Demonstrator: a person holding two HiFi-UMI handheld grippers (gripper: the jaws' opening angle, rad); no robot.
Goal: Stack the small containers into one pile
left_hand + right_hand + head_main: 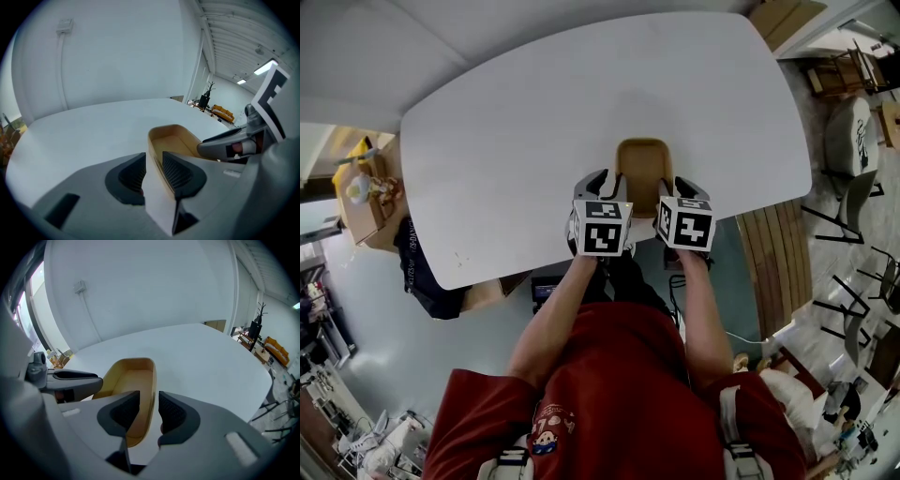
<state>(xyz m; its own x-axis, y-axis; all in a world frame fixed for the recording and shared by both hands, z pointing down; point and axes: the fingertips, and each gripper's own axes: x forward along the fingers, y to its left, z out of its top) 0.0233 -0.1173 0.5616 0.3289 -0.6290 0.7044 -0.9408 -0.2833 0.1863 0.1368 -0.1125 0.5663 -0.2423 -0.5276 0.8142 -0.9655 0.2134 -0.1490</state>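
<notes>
A tan, oblong, open-topped container (pixel 643 164) sits on the white table (pixel 516 122) near its front edge; I cannot tell whether others are nested in it. My left gripper (pixel 611 184) is open and straddles the container's left wall (pixel 157 157), which stands between the pads with a gap on the outer side. My right gripper (pixel 680 189) is open too, astride the right wall (pixel 151 380). In the left gripper view the container (pixel 176 138) reaches away from the jaws (pixel 153 165); in the right gripper view the container (pixel 129 378) lies left of the gap (pixel 149 403).
The table's front edge (pixel 534 267) runs just under the grippers. Cardboard boxes (pixel 366 202) stand on the floor at the left, and chairs (pixel 853 141) at the right. A white wall (pixel 117 51) rises behind the table.
</notes>
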